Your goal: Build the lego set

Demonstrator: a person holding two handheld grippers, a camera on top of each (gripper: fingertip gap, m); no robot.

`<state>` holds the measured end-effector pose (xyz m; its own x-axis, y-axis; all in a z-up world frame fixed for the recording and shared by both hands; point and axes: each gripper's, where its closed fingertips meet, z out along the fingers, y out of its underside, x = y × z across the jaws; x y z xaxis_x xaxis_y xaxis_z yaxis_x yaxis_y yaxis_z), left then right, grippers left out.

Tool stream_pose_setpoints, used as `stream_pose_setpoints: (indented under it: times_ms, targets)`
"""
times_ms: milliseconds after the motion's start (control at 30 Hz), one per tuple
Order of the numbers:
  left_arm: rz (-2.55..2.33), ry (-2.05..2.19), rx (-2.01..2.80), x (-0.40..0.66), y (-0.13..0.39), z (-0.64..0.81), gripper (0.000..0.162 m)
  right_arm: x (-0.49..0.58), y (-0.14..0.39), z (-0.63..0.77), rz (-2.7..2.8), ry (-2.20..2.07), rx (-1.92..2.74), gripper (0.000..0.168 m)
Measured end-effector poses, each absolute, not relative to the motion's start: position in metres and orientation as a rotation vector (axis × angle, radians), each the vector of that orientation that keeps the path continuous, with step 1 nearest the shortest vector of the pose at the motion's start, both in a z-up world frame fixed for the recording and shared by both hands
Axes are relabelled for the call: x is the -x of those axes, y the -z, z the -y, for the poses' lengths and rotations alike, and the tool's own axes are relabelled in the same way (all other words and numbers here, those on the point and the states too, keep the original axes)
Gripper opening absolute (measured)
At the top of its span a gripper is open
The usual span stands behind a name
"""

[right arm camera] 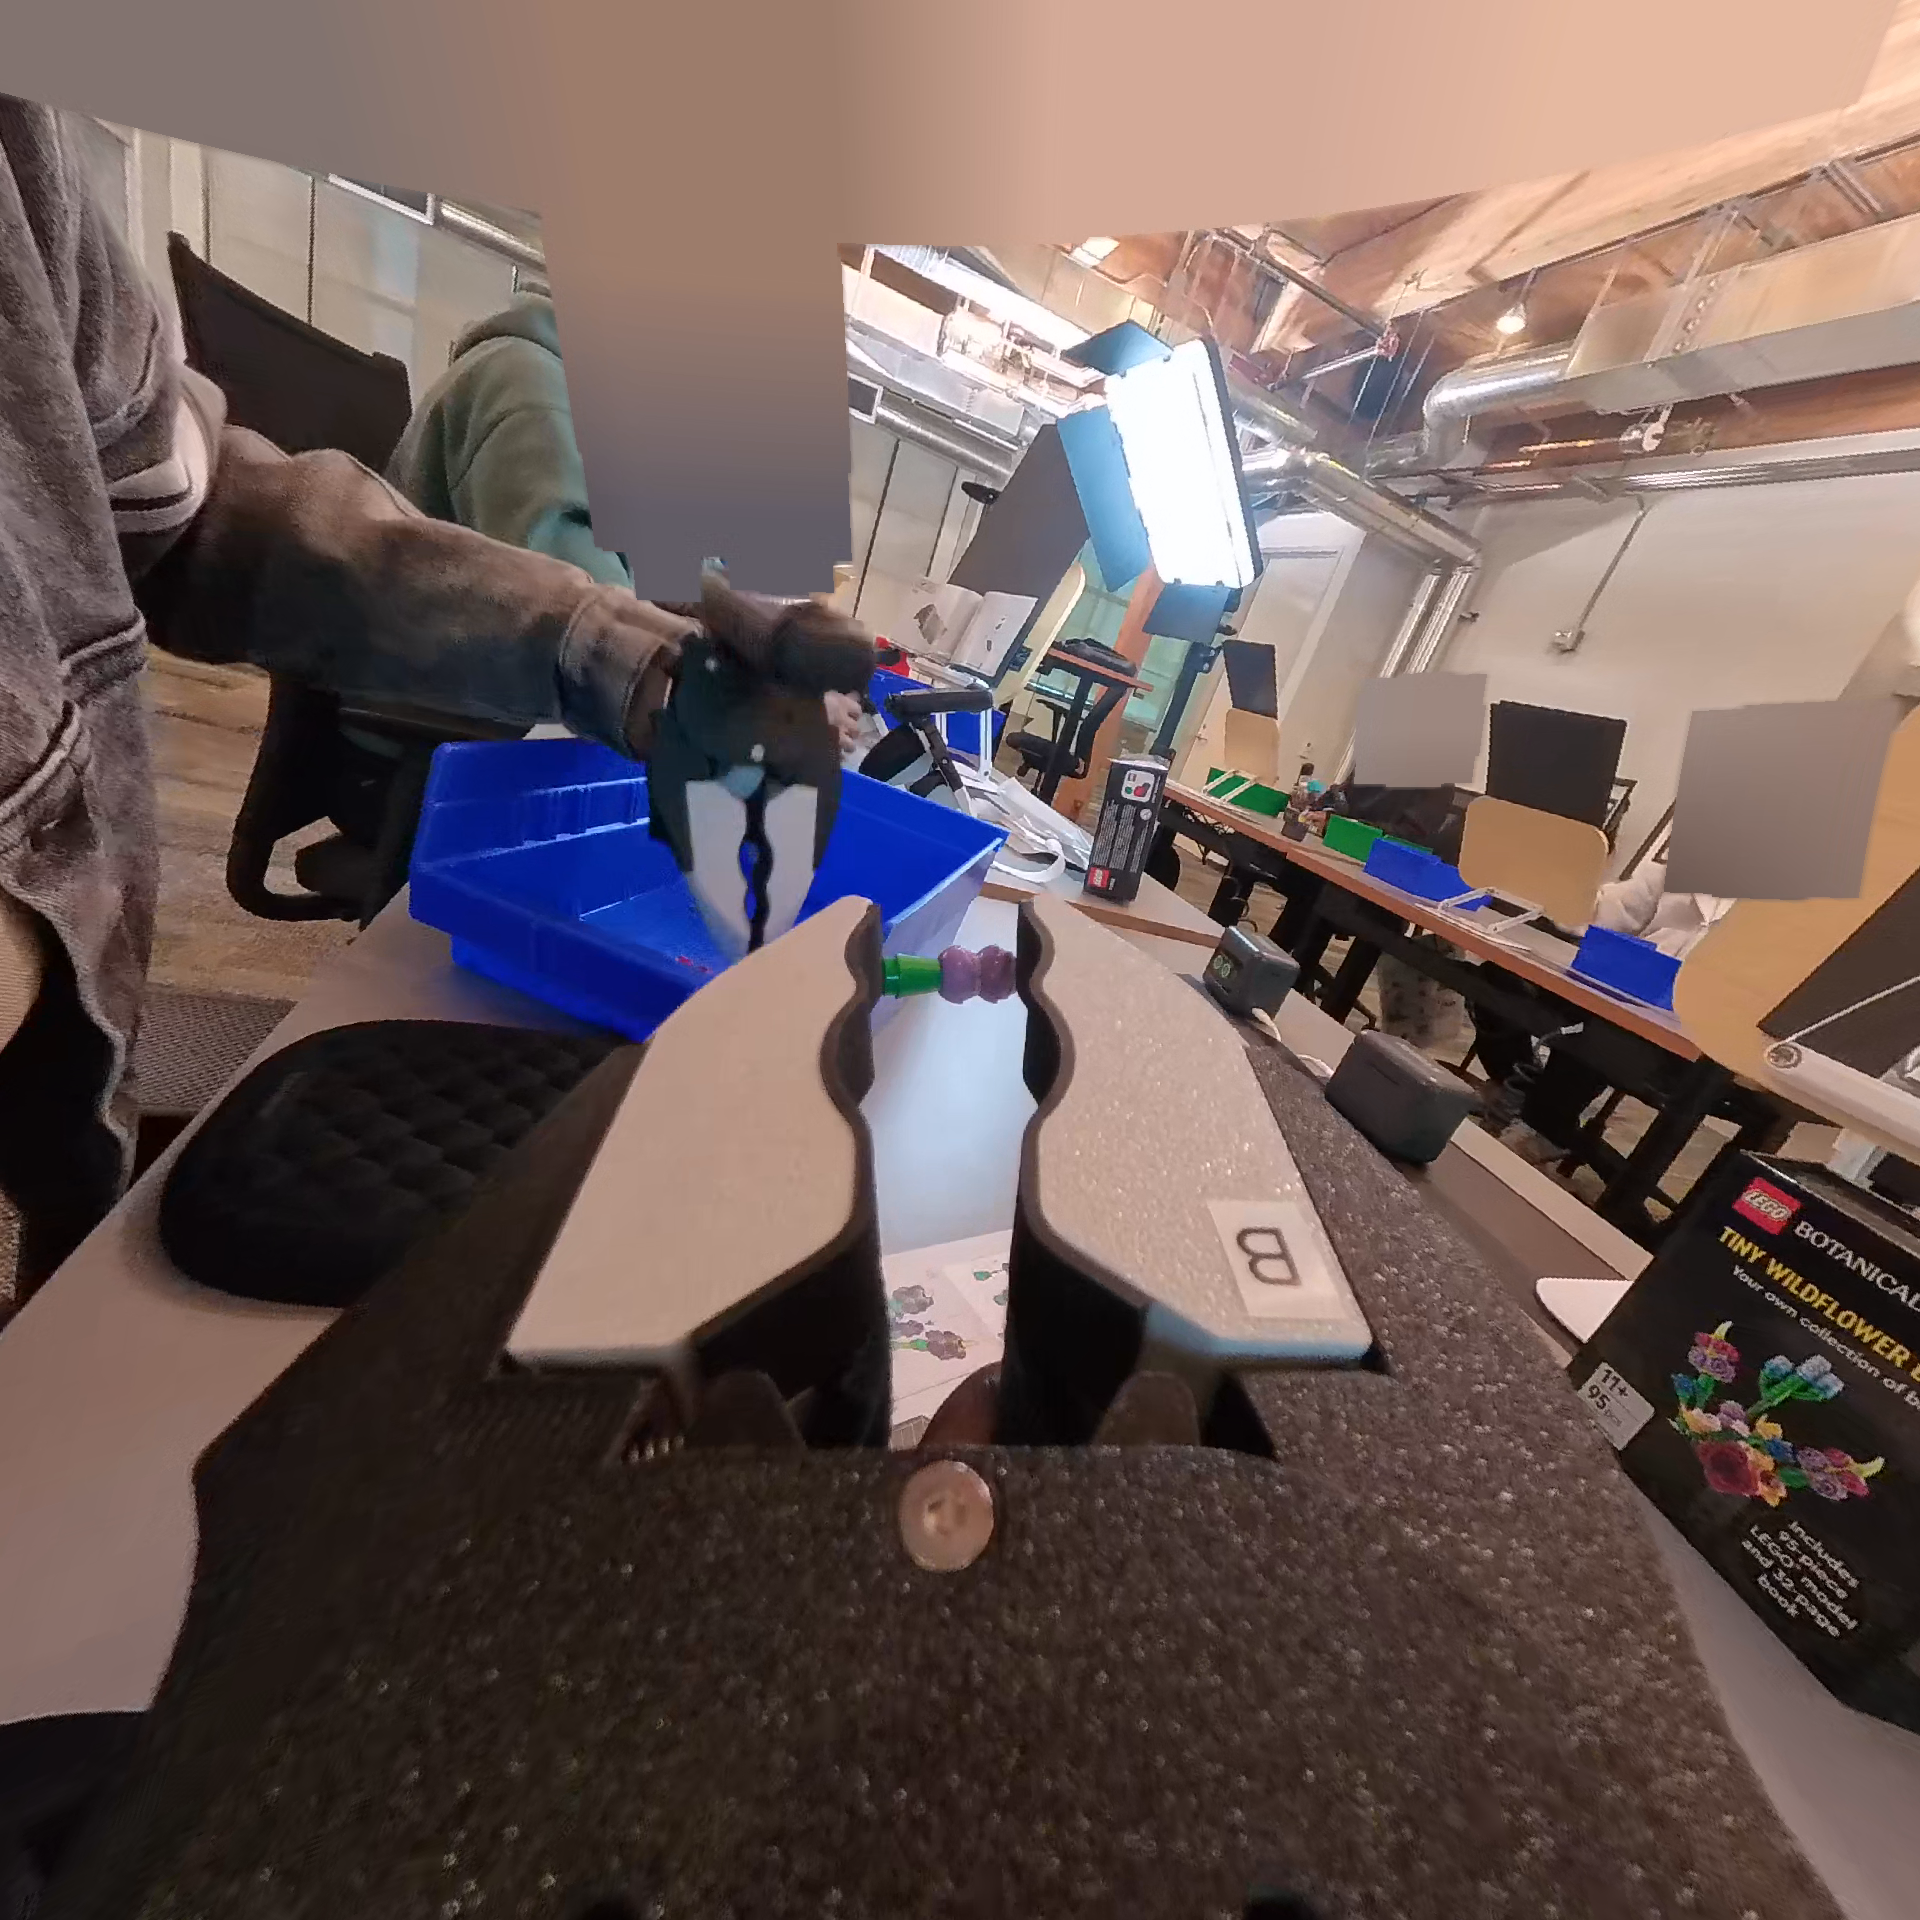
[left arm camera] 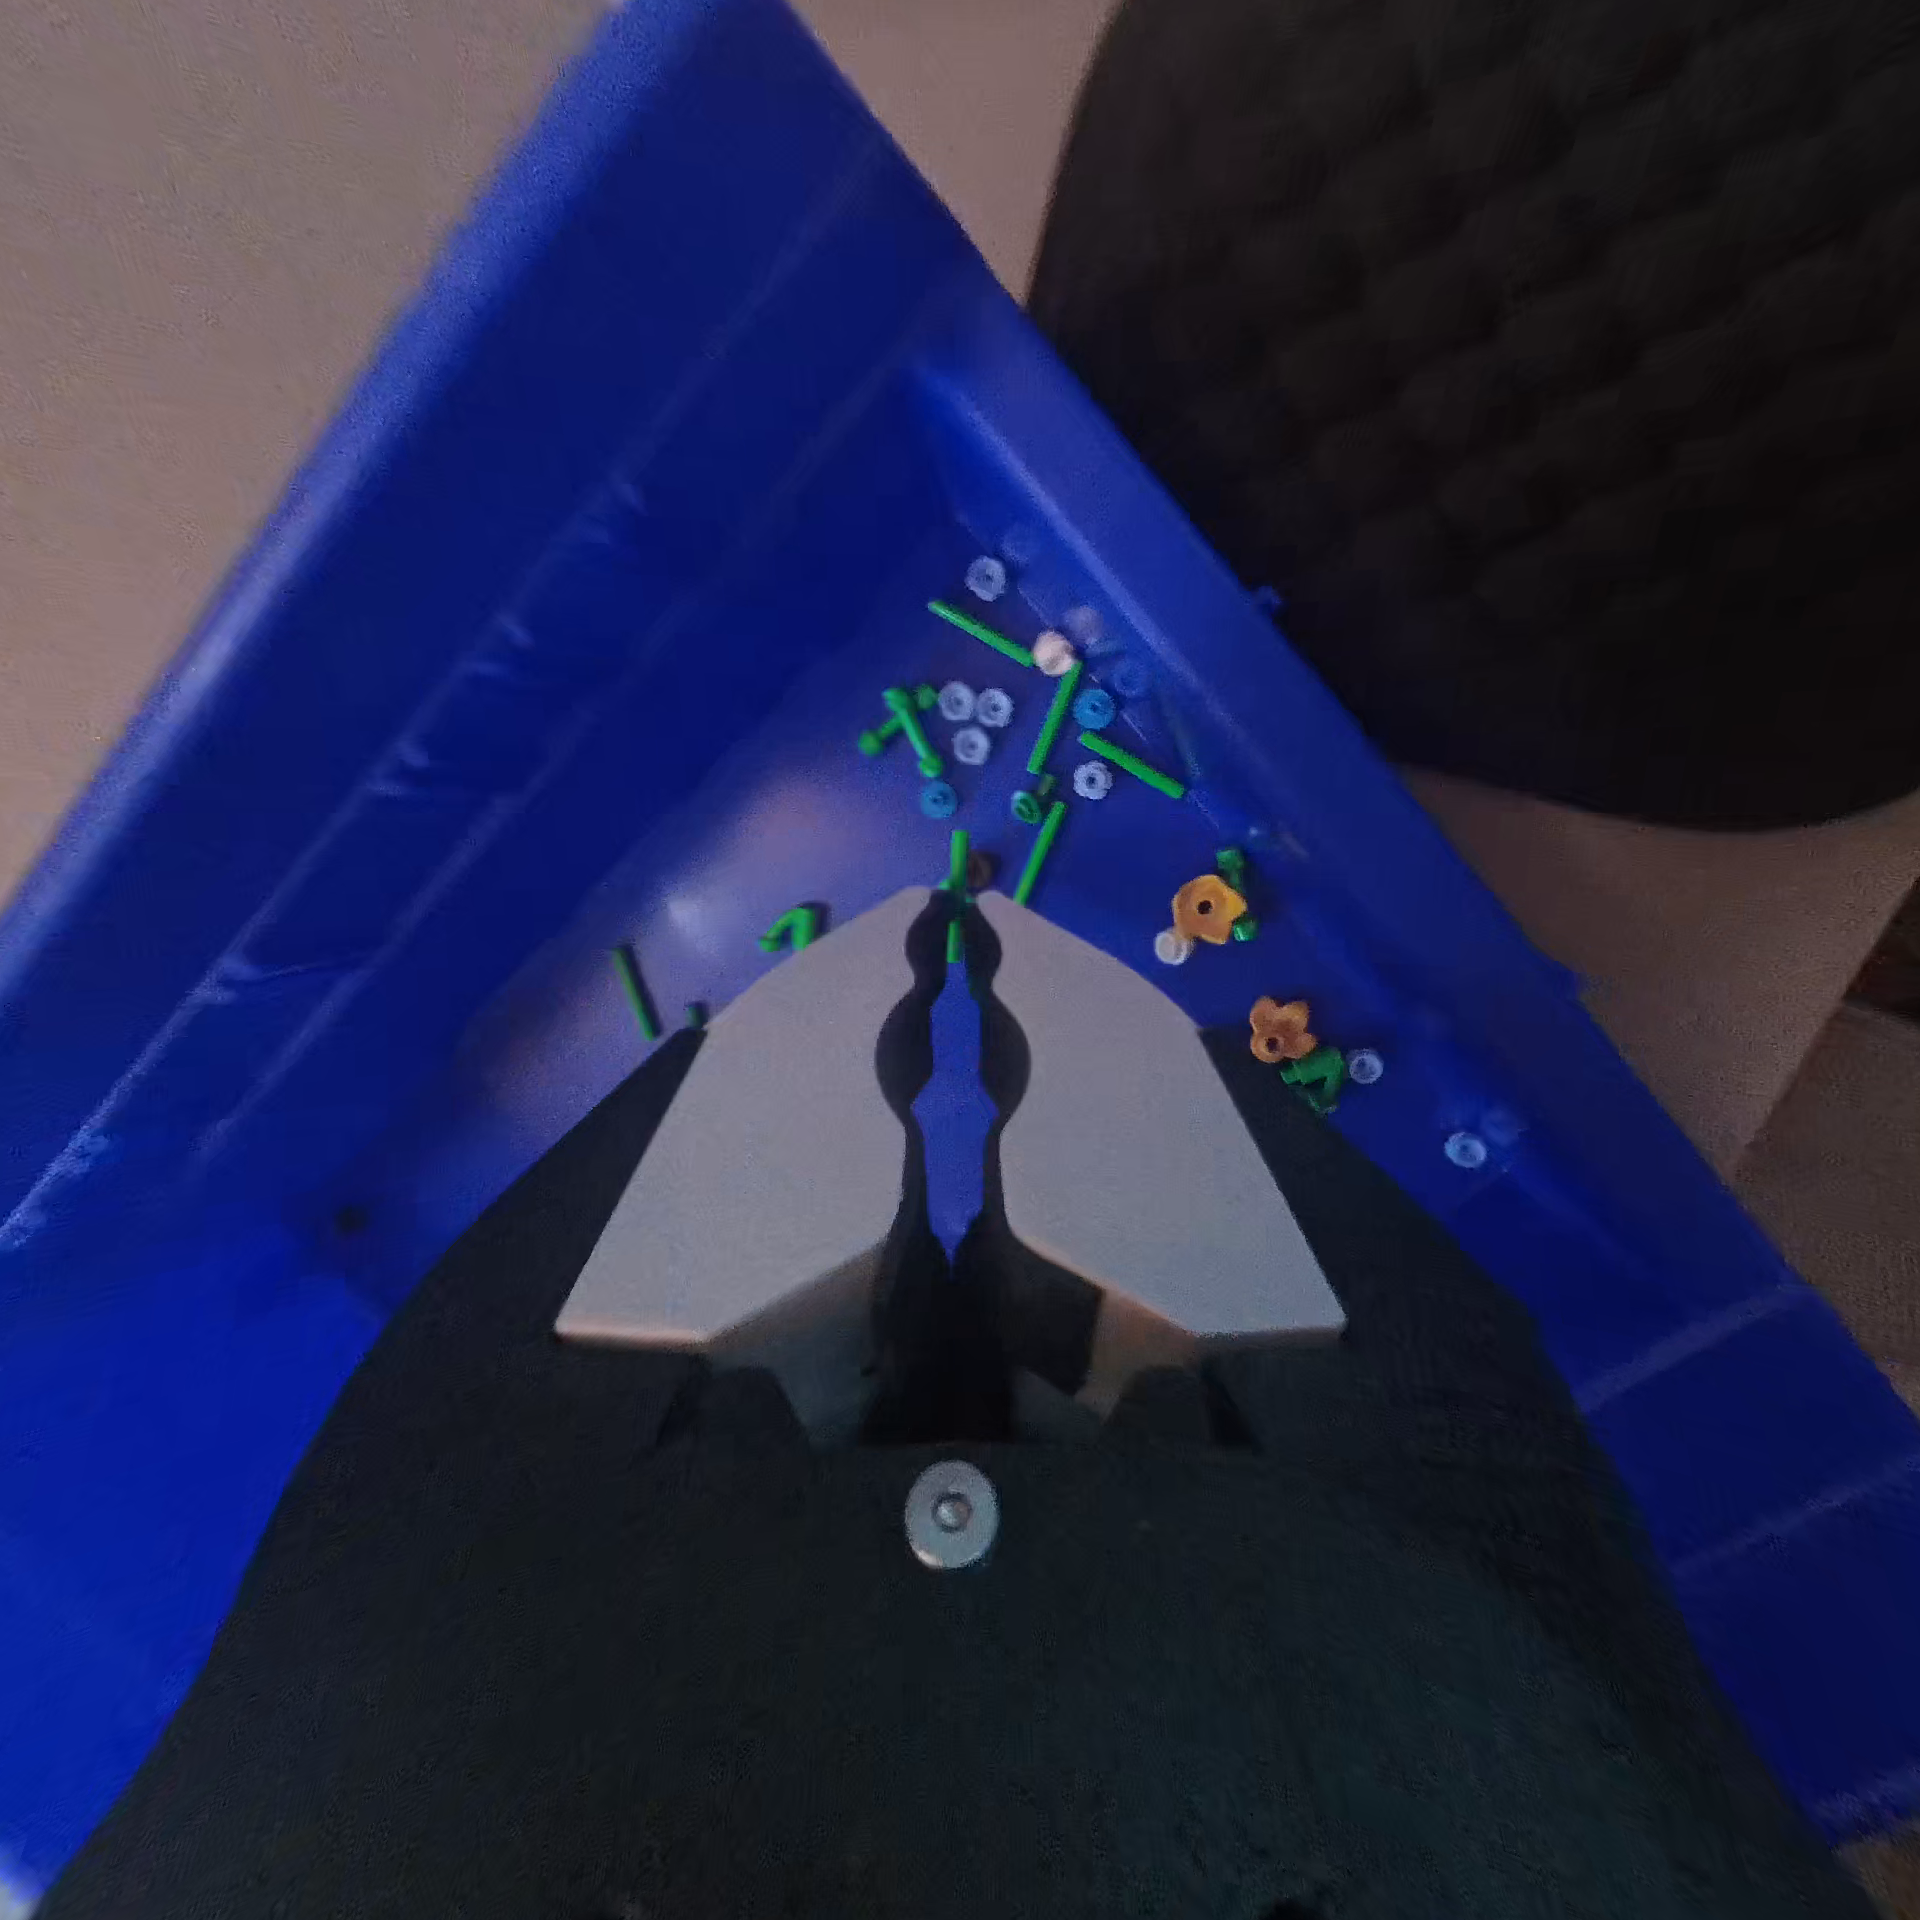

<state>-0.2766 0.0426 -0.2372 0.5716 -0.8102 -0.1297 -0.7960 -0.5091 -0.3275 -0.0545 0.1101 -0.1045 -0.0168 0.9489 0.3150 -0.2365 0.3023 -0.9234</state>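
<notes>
Two hand-held grippers, one blue bin. Left hand-held gripper [left arm camera: 951, 920] points down into the blue bin [left arm camera: 582, 665], tips nearly together and pinching a thin green rod [left arm camera: 956, 883] that stands up between them. Loose pieces on the bin floor: two orange flower pieces [left arm camera: 1205, 909], about six more green rods [left arm camera: 1130, 767], a few small green stem connectors [left arm camera: 899, 722], roughly ten pale round studs [left arm camera: 971, 722], two darker blue round studs [left arm camera: 1093, 709]; blur makes the small counts approximate. Right hand-held gripper [right arm camera: 940, 971] is raised over the grey worktop [right arm camera: 104, 1382], jaws parted only as far as the piece they grip: a short flower stem [right arm camera: 951, 974] lying crosswise between the tips, green collar at the left end, purple lobed petals at the right. Seen from the right wrist view, the bin sits on the worktop's far-left part, with a black quilted pad [right arm camera: 343, 1143] just in front of it. One black set box [right arm camera: 1787, 1434] stands at right, another smaller box [right arm camera: 1124, 826] farther back. A printed instruction sheet [right arm camera: 940, 1320] lies beneath the right hand-held gripper.
</notes>
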Motion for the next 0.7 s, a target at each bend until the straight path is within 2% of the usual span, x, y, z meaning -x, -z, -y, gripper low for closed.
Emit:
stream_pose_setpoints:
  times_ms: [100, 200, 267, 333, 533, 700]
  targets:
    - [-1.045, 0.011, 2.341, 0.268, 0.190, -0.058, 0.002, 0.053, 0.103, -0.110, 1.209, -1.111, 0.776, 0.025]
    - [-0.795, 0.245, 2.109, 0.207, 0.136, -0.062, 0.002, 0.052, 0.101, -0.110, 1.200, -1.115, 0.772, 0.025]
    - [-0.705, 0.494, 1.979, 0.152, 0.118, -0.058, 0.002, 0.050, 0.099, -0.111, 1.189, -1.119, 0.765, 0.025]
    - [-0.614, 0.698, 1.921, 0.107, 0.124, -0.063, 0.002, 0.048, 0.096, -0.112, 1.175, -1.118, 0.756, 0.025]
    - [-0.257, 1.365, 1.903, 0.013, 0.184, -0.087, 0.002, 0.034, 0.085, -0.118, 1.104, -1.131, 0.736, 0.025]
    - [-0.381, 1.308, 2.028, -0.022, 0.204, -0.092, 0.000, 0.025, 0.078, -0.120, 1.068, -1.117, 0.723, 0.025]
